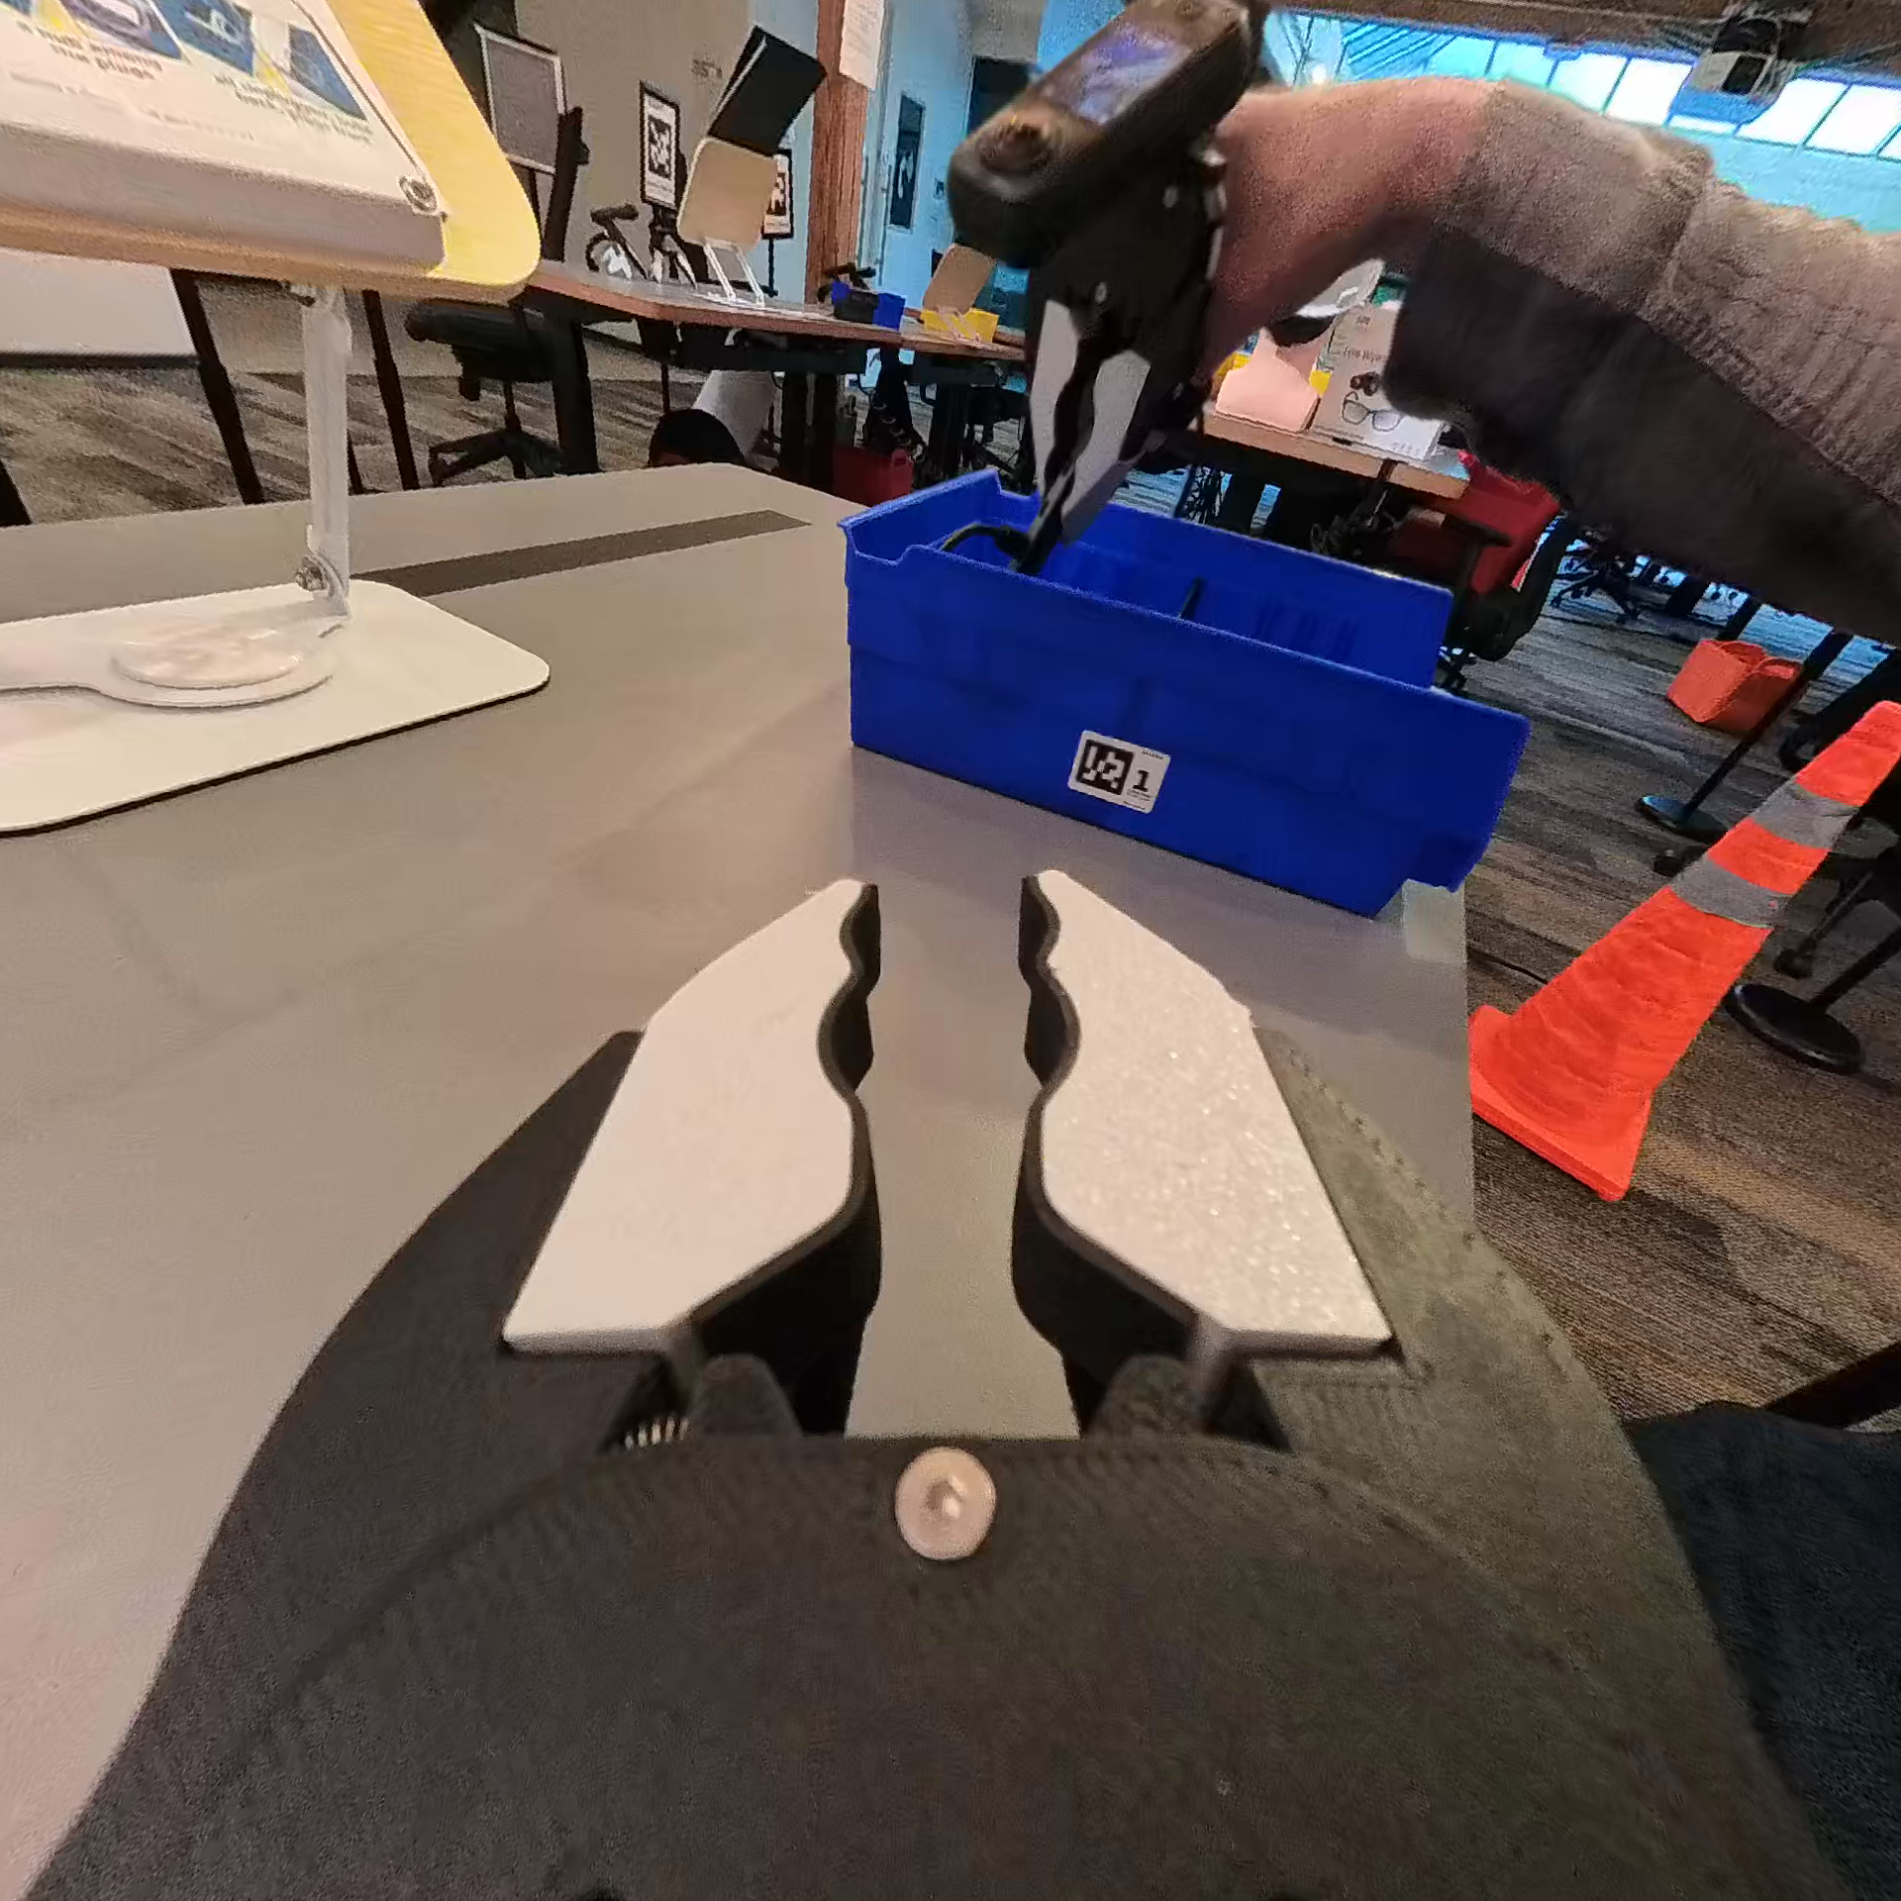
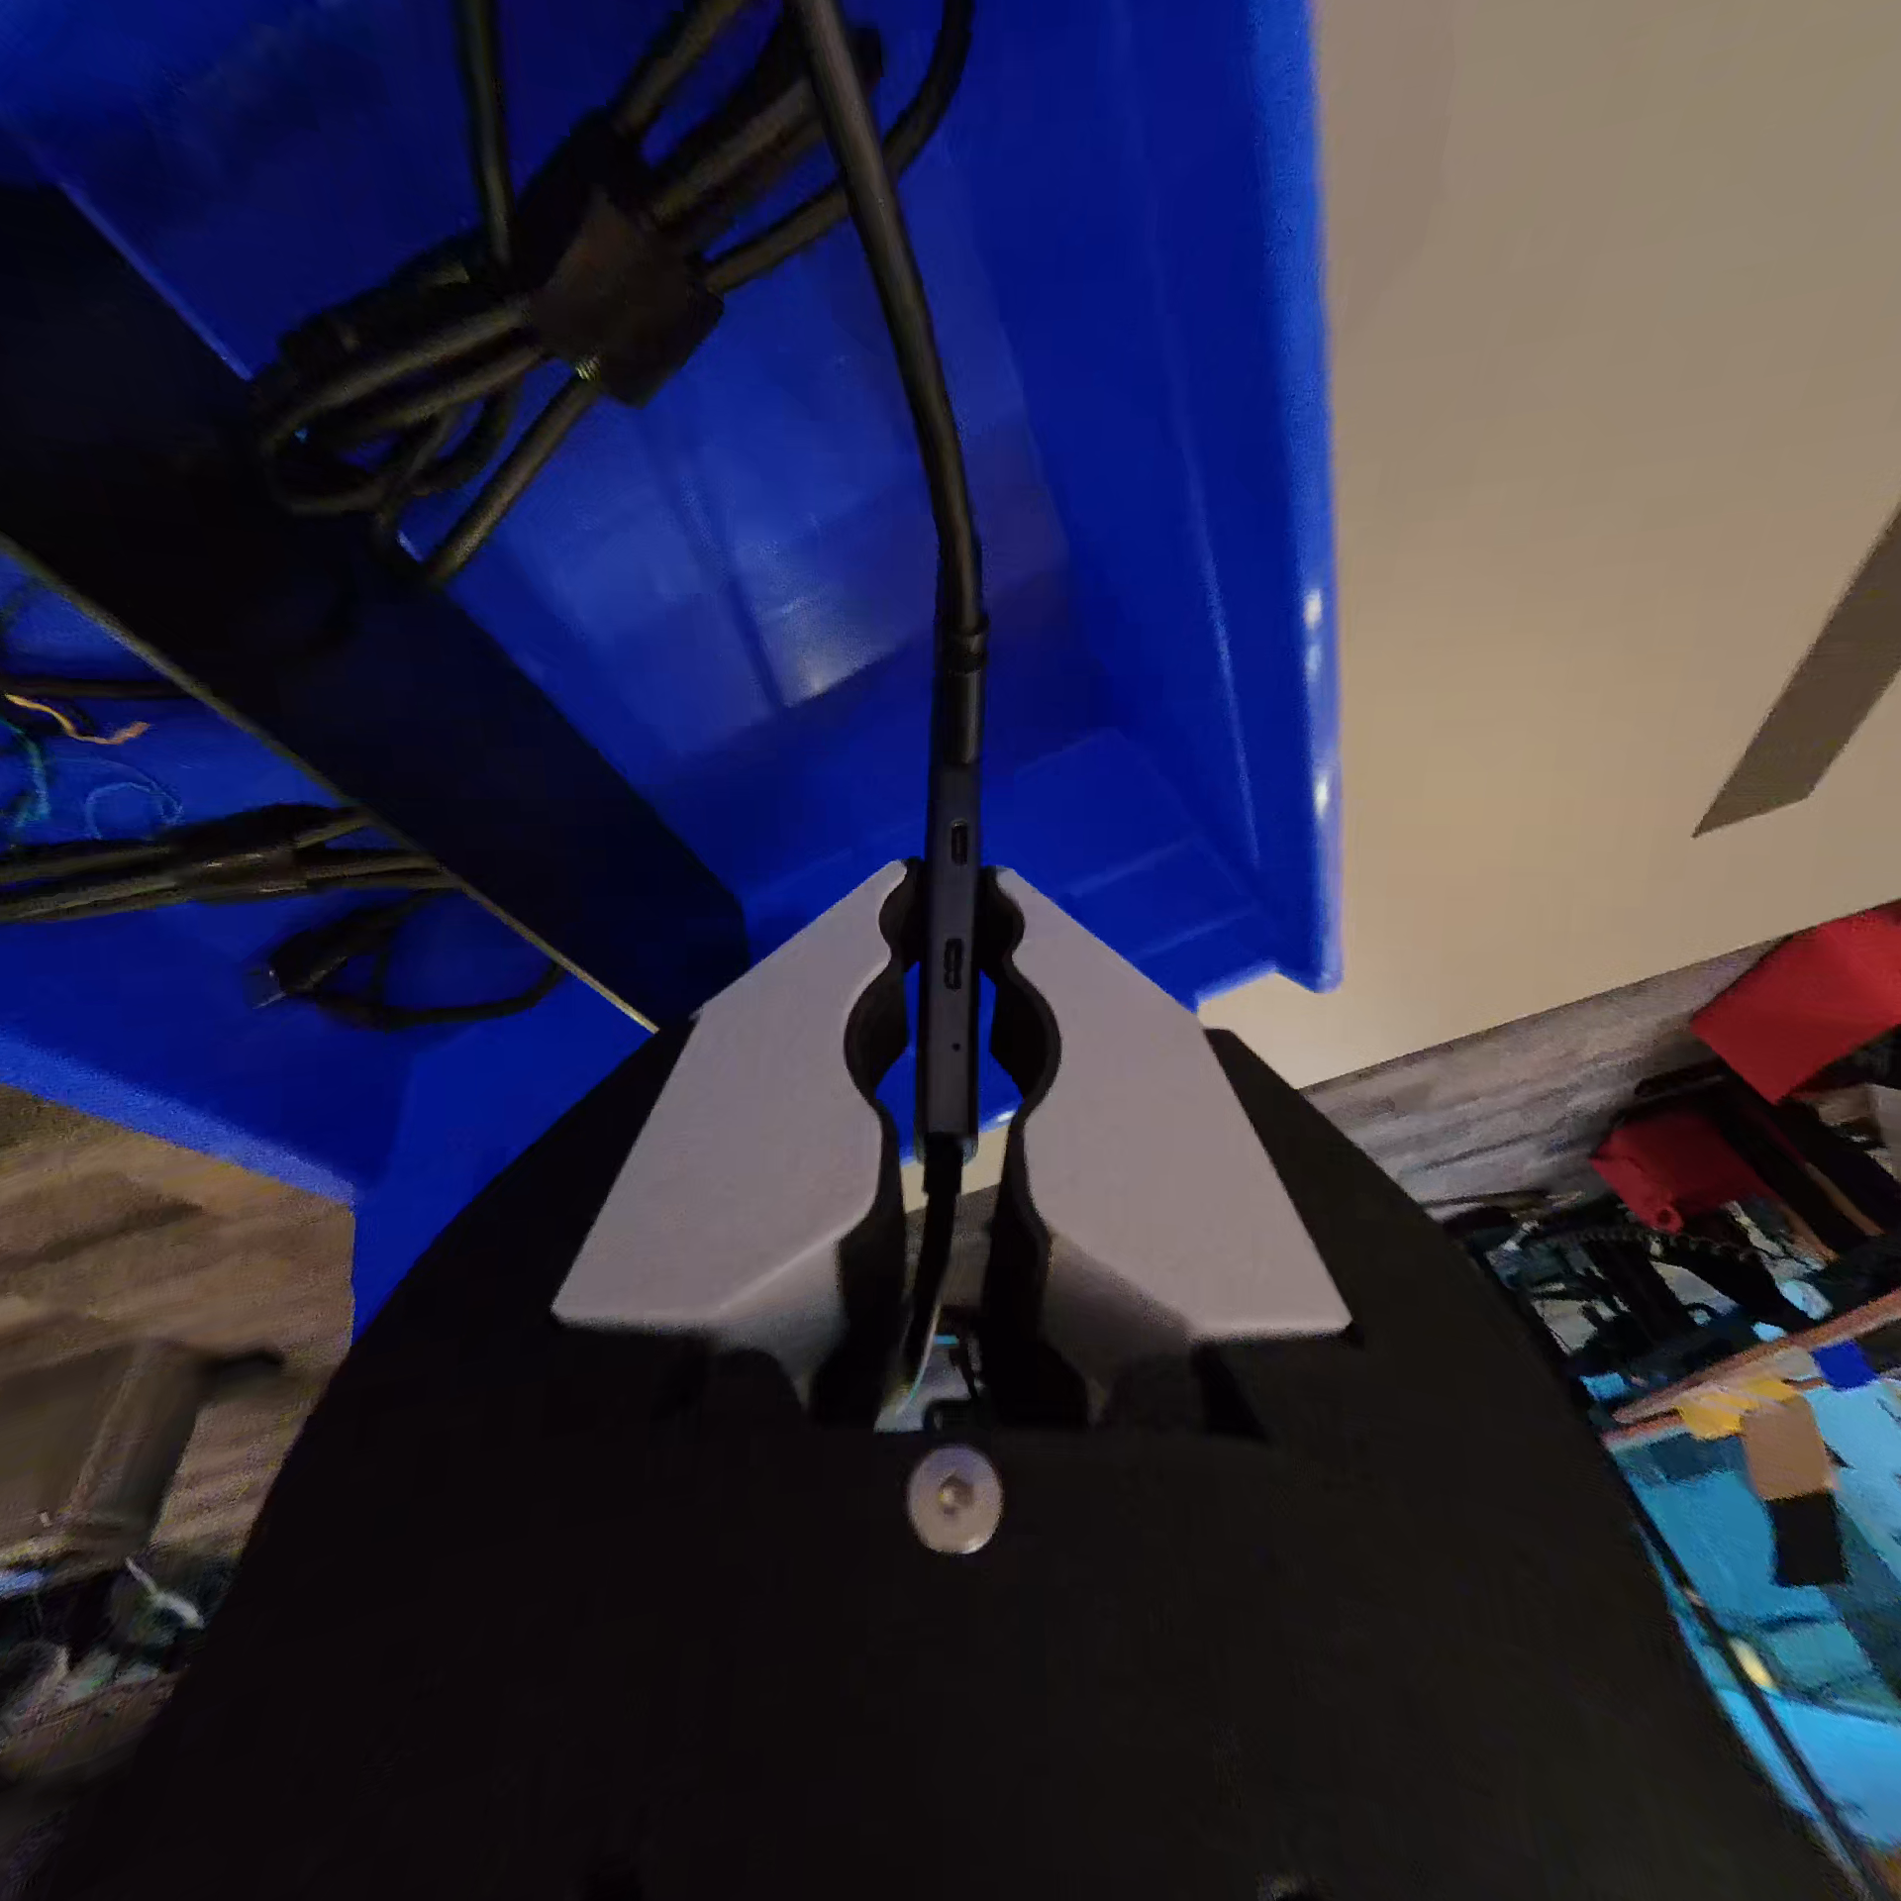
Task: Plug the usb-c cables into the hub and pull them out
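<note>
right gripper (image 2: 948, 895) fingers are clamping the dark hub (image 2: 952, 988) over the blue bin (image 1: 1162, 710) at 1 o'clock; left gripper (image 1: 948, 905) fingers are sitting narrowly apart, holding nothing, above the counter (image 1: 617, 823).

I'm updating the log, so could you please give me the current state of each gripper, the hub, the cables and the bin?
Left gripper: open, empty, over the grey table.
Right gripper: shut on the hub, over the bin.
Hub: clamped between the fingers, visible ports empty.
Bundled cables: tied, lying in the bin.
Blue bin: standing on the table.
</note>
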